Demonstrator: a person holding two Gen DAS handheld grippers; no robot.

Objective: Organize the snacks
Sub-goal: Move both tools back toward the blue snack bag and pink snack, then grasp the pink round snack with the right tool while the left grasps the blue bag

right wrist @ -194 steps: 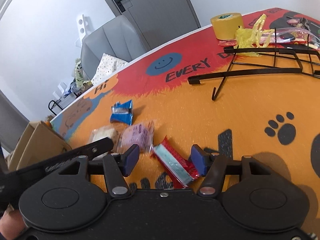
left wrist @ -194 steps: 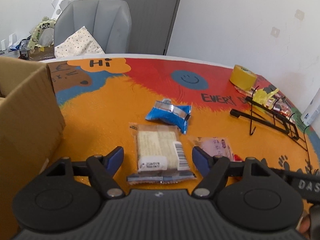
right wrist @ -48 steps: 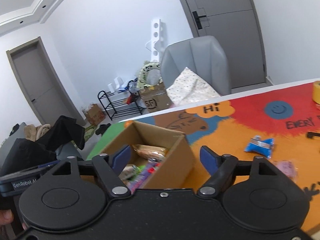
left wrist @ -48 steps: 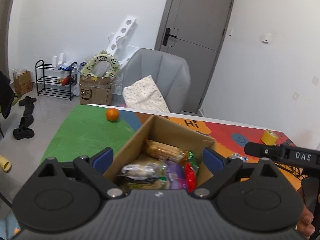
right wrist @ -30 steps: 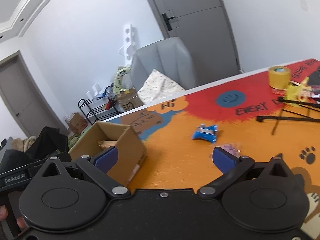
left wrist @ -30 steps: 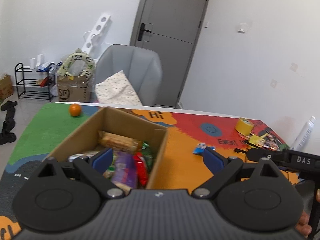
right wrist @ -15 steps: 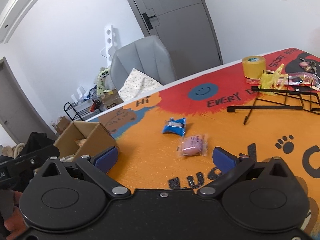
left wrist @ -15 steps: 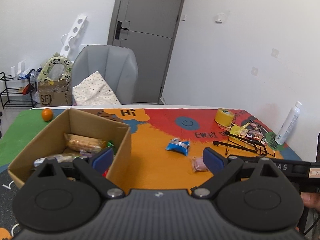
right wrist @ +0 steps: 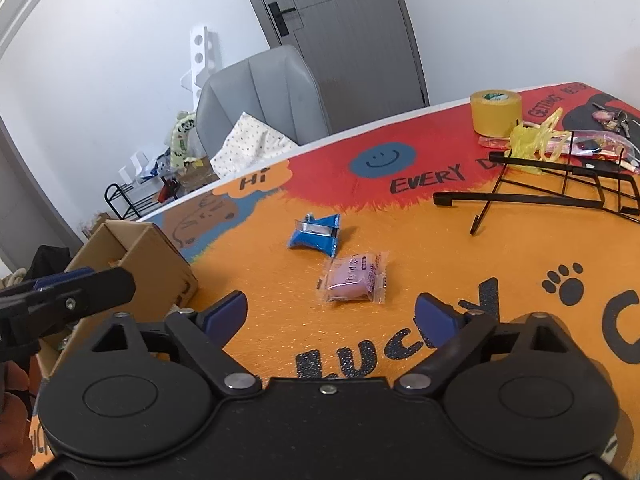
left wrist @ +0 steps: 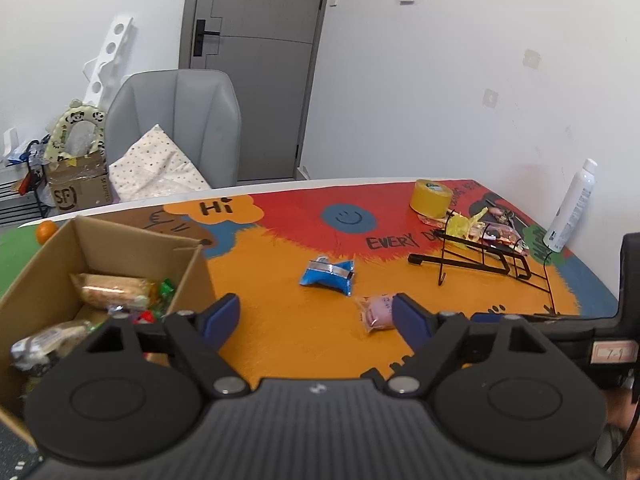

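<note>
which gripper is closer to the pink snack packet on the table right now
Right. The right gripper sits just short of the pink snack packet, jaws closing on nothing. The left gripper is off to its side, by the cardboard box, closing, empty.

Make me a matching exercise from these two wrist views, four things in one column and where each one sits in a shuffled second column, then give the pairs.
Things:
1. pink snack packet
2. blue snack packet
3. yellow tape roll
4. white bottle

Places:
A. far on the red part of the mat
B. upright at the table's right edge, by the wall
C. on the orange part, nearest the right gripper
D. on the orange part, just beyond the pink one

Pairs: 1-C, 2-D, 3-A, 4-B
</note>
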